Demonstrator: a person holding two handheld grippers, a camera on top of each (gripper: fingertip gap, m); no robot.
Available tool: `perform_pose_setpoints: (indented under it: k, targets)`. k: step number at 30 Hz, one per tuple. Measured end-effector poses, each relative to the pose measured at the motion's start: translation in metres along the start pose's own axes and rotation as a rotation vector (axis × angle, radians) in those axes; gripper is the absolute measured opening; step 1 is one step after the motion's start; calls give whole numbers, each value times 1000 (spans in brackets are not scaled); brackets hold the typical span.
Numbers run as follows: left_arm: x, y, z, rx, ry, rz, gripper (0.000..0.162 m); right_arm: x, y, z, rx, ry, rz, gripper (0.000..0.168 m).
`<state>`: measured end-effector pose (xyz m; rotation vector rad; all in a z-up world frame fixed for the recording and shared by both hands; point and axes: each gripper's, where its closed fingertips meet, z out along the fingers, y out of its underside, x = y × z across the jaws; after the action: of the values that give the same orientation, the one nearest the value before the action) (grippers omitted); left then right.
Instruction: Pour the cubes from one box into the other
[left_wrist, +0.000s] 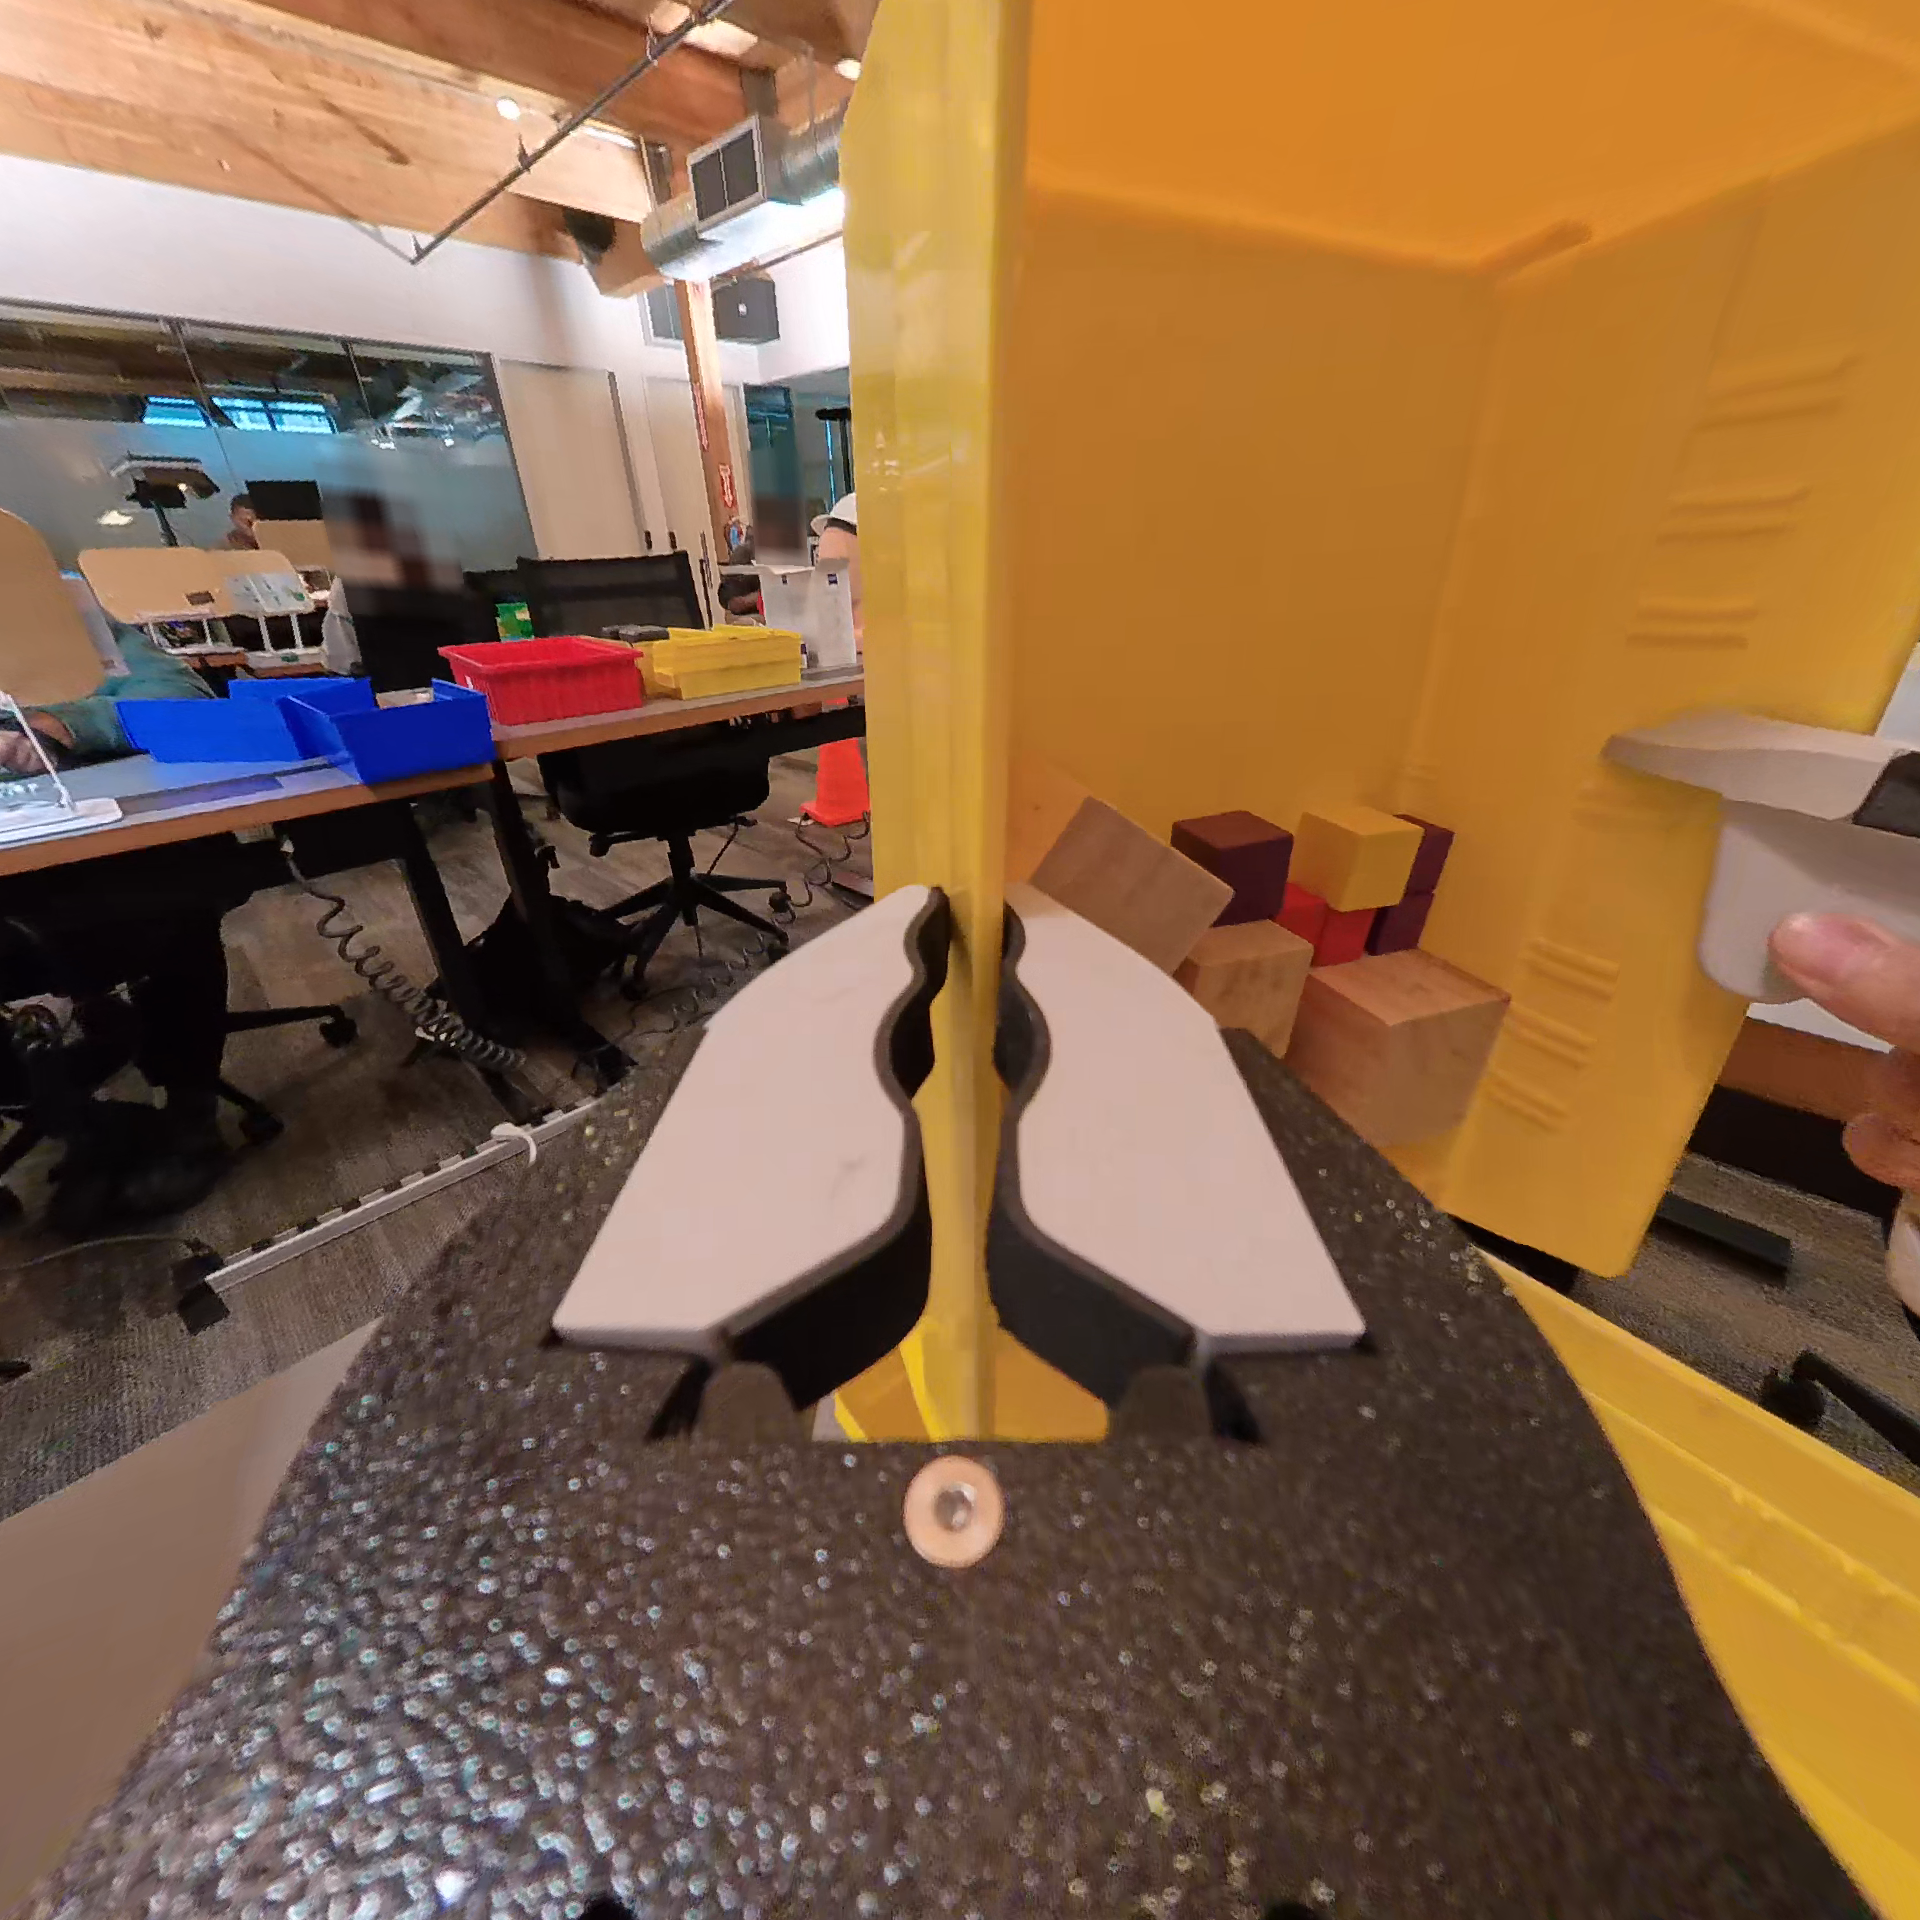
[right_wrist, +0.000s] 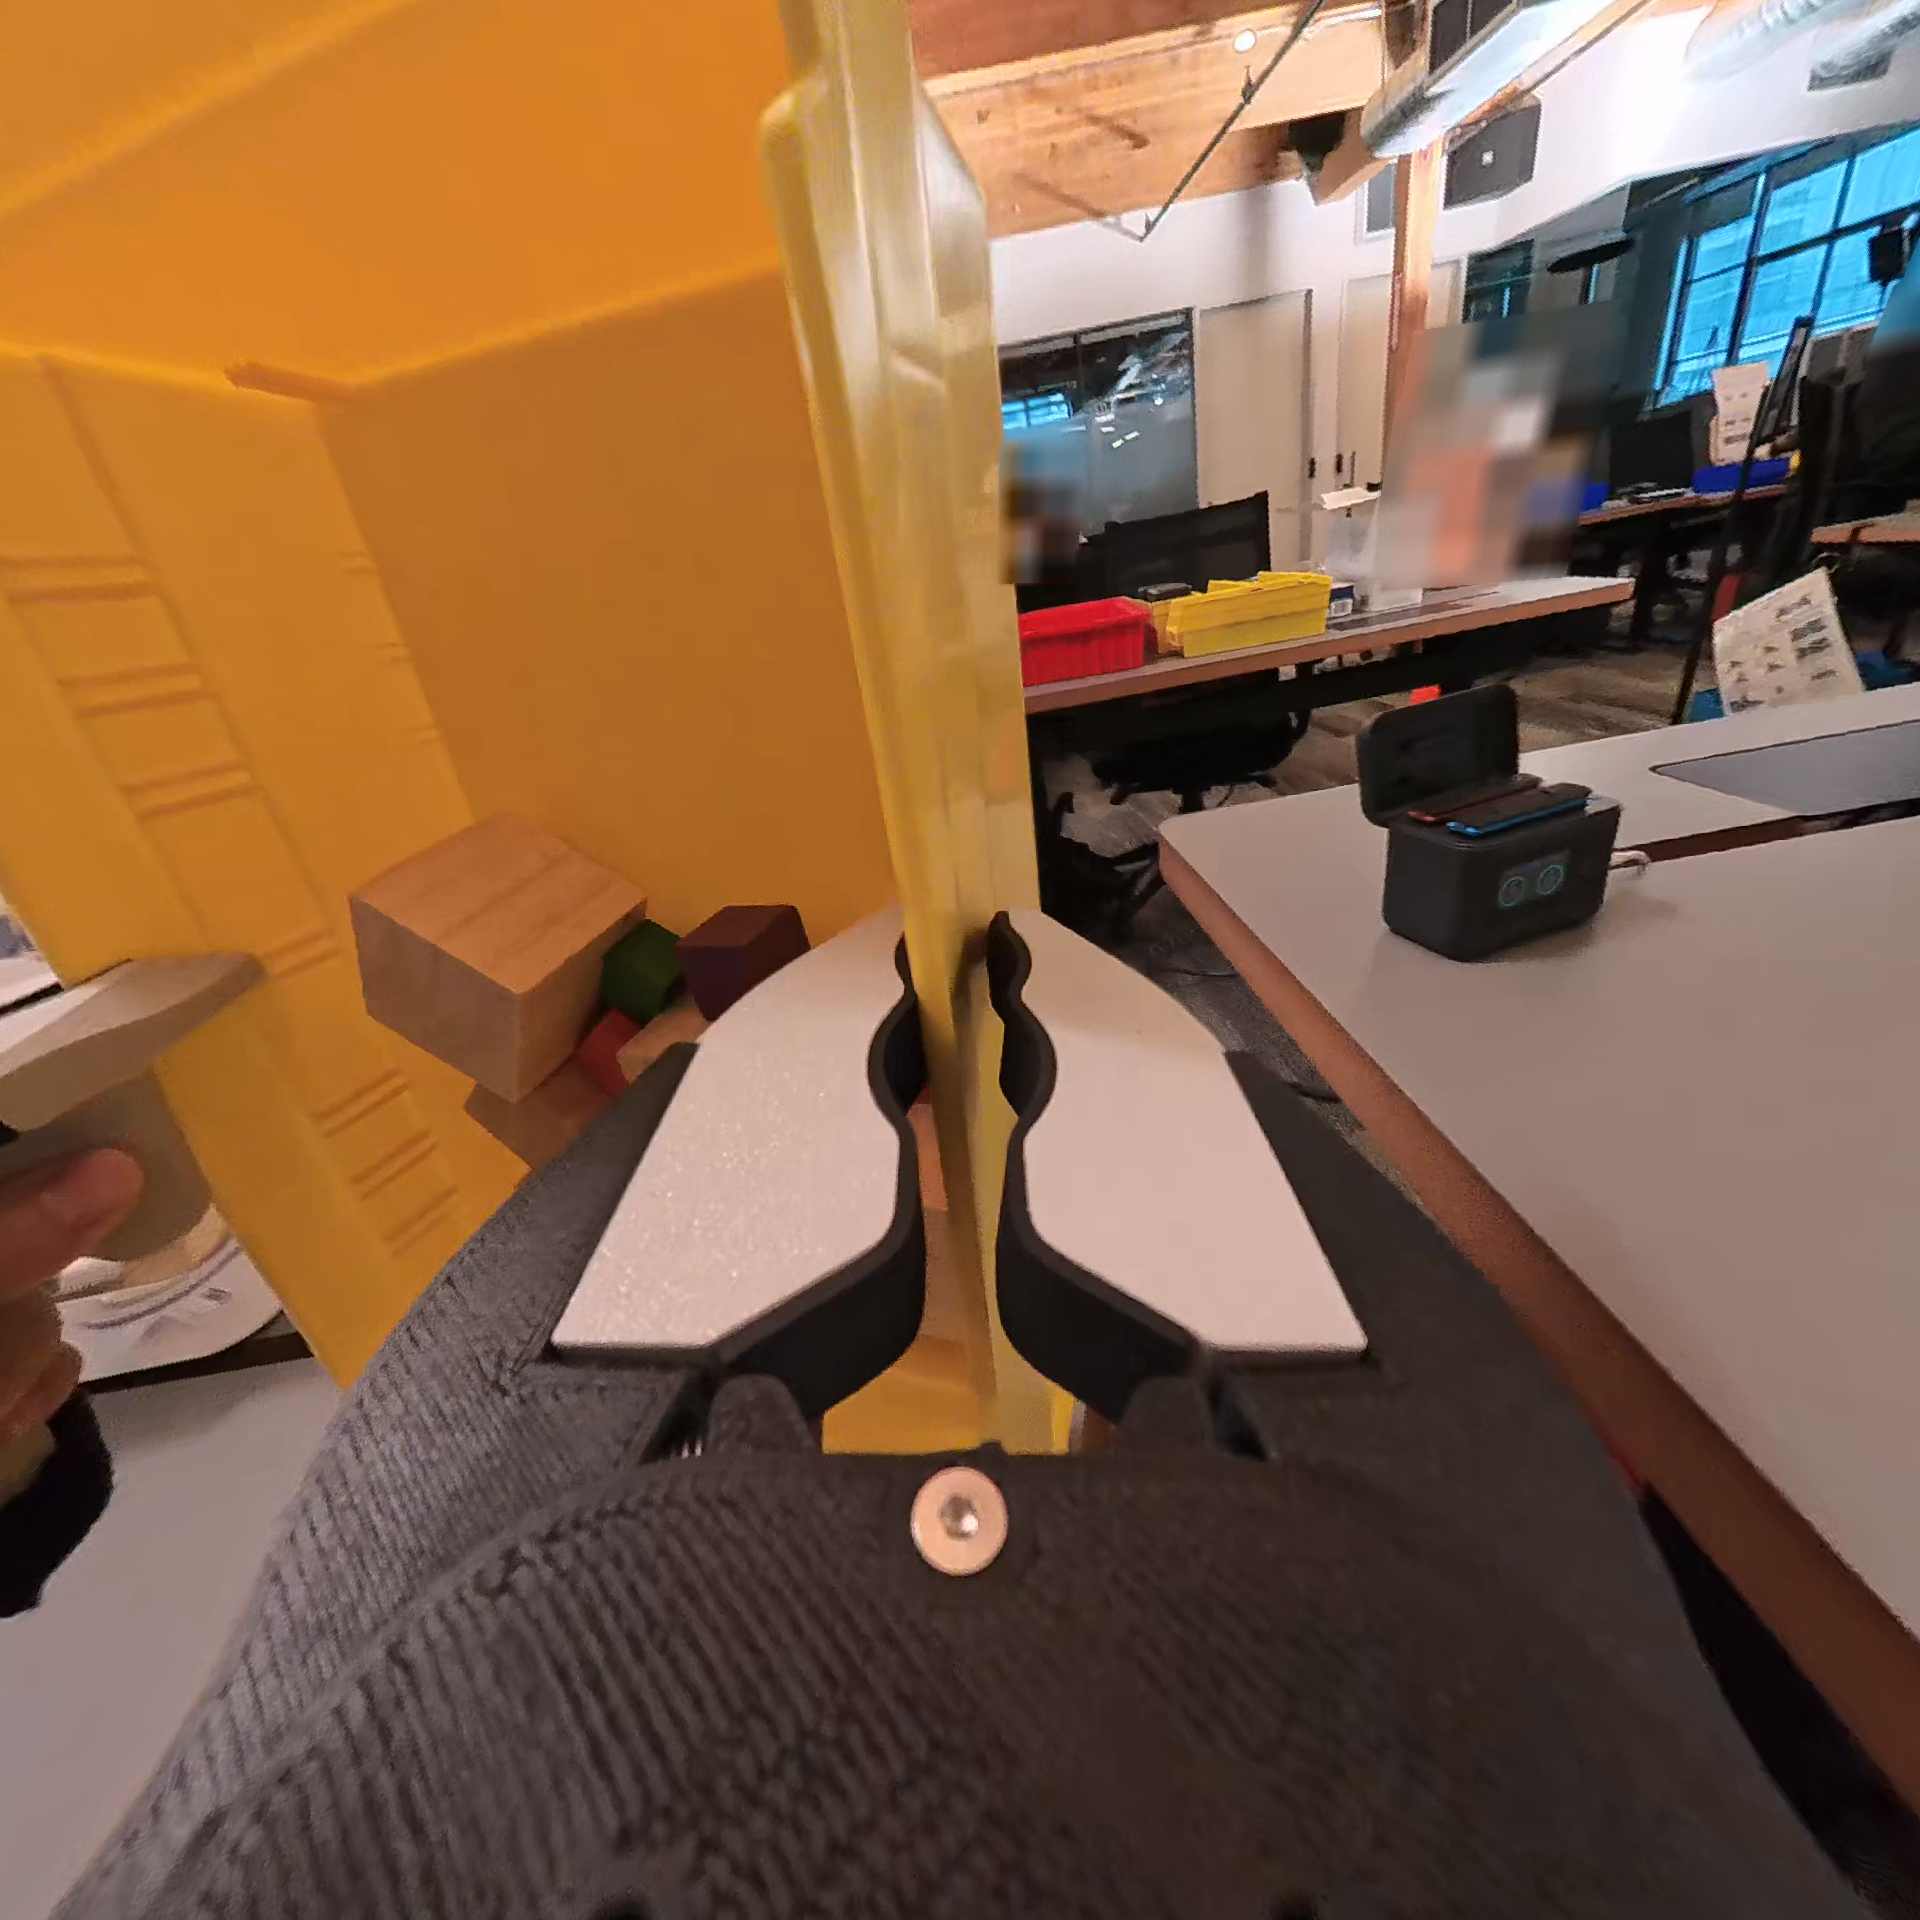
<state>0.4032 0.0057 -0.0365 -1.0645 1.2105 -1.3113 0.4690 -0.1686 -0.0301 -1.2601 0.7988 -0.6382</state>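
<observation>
A yellow plastic box (left_wrist: 1247, 520) is held up and tipped on its side, its open face toward both cameras. My left gripper (left_wrist: 977, 925) is shut on one side wall of the box. My right gripper (right_wrist: 951, 935) is shut on the opposite wall (right_wrist: 914, 520). Several cubes (left_wrist: 1340, 935) lie piled in the box's low corner: large plain wooden ones, small red, yellow and dark purple ones. In the right wrist view the cubes (right_wrist: 488, 935) include a large wooden one, a green one and a dark one. A second yellow box (left_wrist: 1766, 1538) shows below at the right edge.
A grey table with a brown edge (right_wrist: 1558, 1039) lies to the right, with a dark open case (right_wrist: 1486, 842) on it. Across the room a desk carries blue bins (left_wrist: 343, 717), a red bin (left_wrist: 545, 675) and yellow bins (left_wrist: 727, 655). Office chairs stand beyond.
</observation>
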Motion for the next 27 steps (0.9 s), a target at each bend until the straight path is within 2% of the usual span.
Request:
perform_pose_setpoints:
  k: [14,27]
  targets:
    - [5,12,2,77,41,9,7,2,4,-1,120,-101,118,17]
    - [-1,12,3,115,18,3,8,-2,2,12,132,-165,118,17]
